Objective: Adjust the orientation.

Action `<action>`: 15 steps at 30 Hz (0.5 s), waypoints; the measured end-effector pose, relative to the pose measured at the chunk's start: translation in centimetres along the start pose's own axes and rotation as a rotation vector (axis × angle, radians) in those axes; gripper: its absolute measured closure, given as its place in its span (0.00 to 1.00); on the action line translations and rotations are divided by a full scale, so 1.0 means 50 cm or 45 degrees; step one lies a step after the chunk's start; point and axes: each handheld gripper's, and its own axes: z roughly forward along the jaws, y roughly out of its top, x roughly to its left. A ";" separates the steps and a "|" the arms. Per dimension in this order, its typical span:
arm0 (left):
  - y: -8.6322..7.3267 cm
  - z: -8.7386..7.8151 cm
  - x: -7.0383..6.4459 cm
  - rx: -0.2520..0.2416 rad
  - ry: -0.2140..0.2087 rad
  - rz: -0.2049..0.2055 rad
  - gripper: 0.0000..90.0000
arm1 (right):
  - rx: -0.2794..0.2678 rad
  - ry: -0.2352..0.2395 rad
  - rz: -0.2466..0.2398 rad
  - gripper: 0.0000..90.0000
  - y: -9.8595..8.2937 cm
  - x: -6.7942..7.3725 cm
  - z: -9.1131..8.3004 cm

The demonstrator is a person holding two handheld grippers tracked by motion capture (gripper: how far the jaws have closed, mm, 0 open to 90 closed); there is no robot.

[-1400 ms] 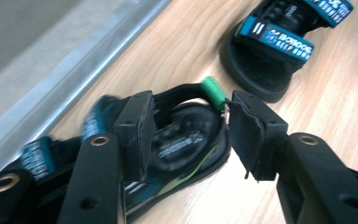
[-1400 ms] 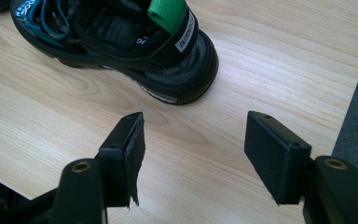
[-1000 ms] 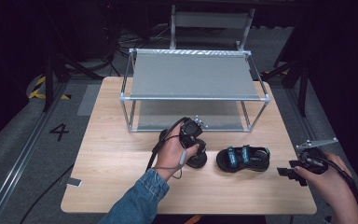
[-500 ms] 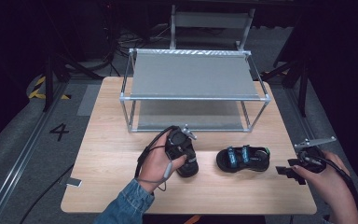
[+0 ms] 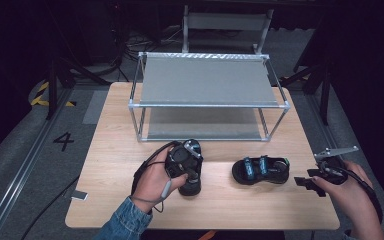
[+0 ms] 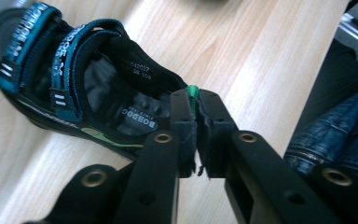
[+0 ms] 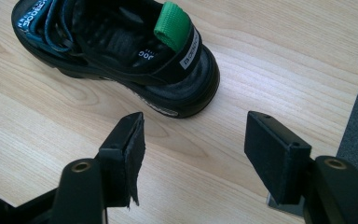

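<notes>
A black sandal with teal straps [image 6: 70,88] is pinched at its heel strap, by the green tab, in my shut left gripper [image 6: 196,109]. From above, the left gripper [image 5: 190,167] points down over this sandal [image 5: 189,187] at the table's front middle. A matching second sandal [image 5: 260,170] lies flat to the right. My right gripper [image 5: 307,182] stands open just right of it, its jaws wide apart and empty. In the right gripper view the gripper [image 7: 196,137] is a short way behind the second sandal's [image 7: 116,56] heel with its green loop [image 7: 173,25].
A two-shelf metal rack [image 5: 205,82] with grey shelves stands at the back of the wooden table [image 5: 115,165]. A chair [image 5: 225,22] stands beyond the table. The table's right edge [image 7: 349,102] is close to my right gripper.
My left gripper has drawn back from the rack toward the table's front and slightly left, taking the held sandal with it. The right gripper and the second sandal have stayed put.
</notes>
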 end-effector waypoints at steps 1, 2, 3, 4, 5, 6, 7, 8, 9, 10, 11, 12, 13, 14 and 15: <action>0.002 -0.001 0.002 -0.012 0.029 0.012 0.83 | 0.002 -0.001 0.002 0.43 -0.001 -0.001 0.000; 0.004 -0.004 0.004 -0.020 0.059 0.014 0.76 | 0.004 -0.003 0.008 0.43 -0.003 -0.002 0.000; 0.006 -0.006 0.005 -0.033 0.075 0.009 0.72 | 0.006 -0.006 0.006 0.43 -0.004 -0.003 0.000; 0.009 -0.009 0.008 -0.050 0.088 0.005 0.67 | 0.012 -0.010 0.005 0.43 -0.005 -0.003 0.000; 0.011 -0.012 0.011 -0.064 0.105 0.008 0.62 | 0.008 -0.010 0.007 0.43 -0.006 -0.003 0.001; 0.013 -0.014 0.015 -0.072 0.123 0.004 0.58 | 0.010 -0.007 0.011 0.43 -0.007 -0.003 0.001; 0.015 -0.015 0.020 -0.076 0.135 -0.004 0.54 | 0.012 -0.010 0.012 0.43 -0.008 -0.002 0.001; 0.016 -0.015 0.025 -0.078 0.155 -0.013 0.51 | 0.016 -0.011 0.011 0.43 -0.009 -0.002 0.002; 0.017 -0.014 0.031 -0.084 0.180 -0.023 0.48 | 0.017 -0.015 0.012 0.43 -0.010 -0.002 0.002; 0.017 -0.012 0.037 -0.087 0.208 -0.039 0.45 | 0.016 -0.018 0.005 0.43 -0.010 -0.003 0.003; 0.017 -0.009 0.044 -0.089 0.232 -0.051 0.42 | 0.017 -0.016 0.013 0.43 -0.011 -0.002 0.003; 0.018 -0.005 0.051 -0.089 0.252 -0.056 0.38 | 0.016 -0.014 0.018 0.43 -0.012 -0.001 0.003; 0.018 0.001 0.058 -0.075 0.267 -0.063 0.36 | 0.018 -0.015 0.019 0.43 -0.013 -0.001 0.003; 0.020 0.006 0.064 -0.062 0.274 -0.065 0.34 | 0.018 -0.017 0.020 0.43 -0.015 -0.001 0.004; 0.021 0.010 0.067 -0.057 0.290 -0.065 0.34 | 0.021 -0.013 0.019 0.43 -0.016 -0.002 0.003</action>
